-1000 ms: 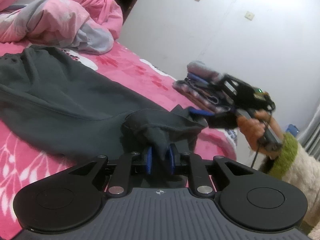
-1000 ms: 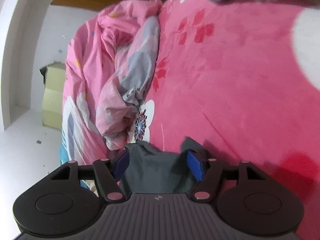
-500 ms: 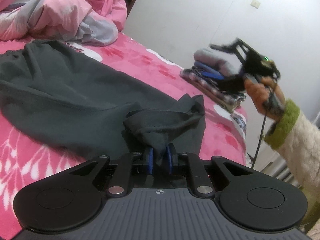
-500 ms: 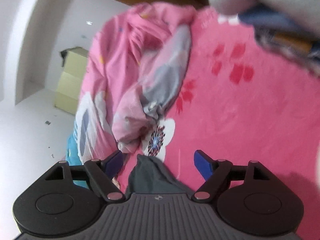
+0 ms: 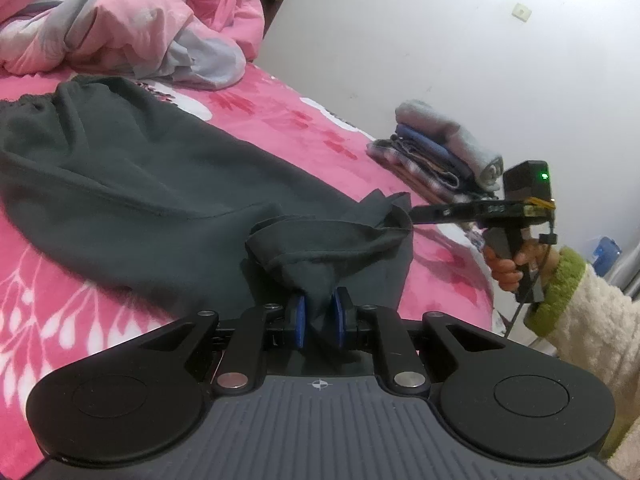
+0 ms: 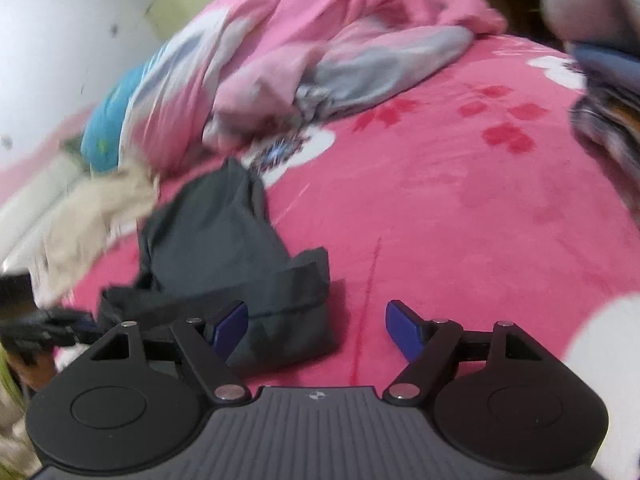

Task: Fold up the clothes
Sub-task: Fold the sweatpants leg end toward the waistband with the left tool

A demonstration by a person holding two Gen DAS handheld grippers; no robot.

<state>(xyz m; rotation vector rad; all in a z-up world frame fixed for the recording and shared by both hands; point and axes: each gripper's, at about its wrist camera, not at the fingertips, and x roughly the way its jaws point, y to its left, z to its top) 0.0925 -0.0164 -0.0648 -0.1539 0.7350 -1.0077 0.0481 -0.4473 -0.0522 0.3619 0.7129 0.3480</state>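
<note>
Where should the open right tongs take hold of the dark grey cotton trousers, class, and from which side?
Grip the free hem corner of the dark grey cotton trousers, just beyond the right tongs. Come in low from the near side: that cuff edge stands up off the pink floral blanket, and the left tongs already pinch the other corner.

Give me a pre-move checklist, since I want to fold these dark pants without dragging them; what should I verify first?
1. Left gripper clamped on the dark pants hem: ok.
2. Right gripper holding fabric: not ok, it is open with the hem just beside its left finger.
3. Pants spread flat on the pink bedspread: not ok, the cuff end is bunched.
4. Waistband end lying free of the crumpled quilt: ok.
5. Folded stack out of the fold path: ok, it sits apart near the bed edge.
</note>
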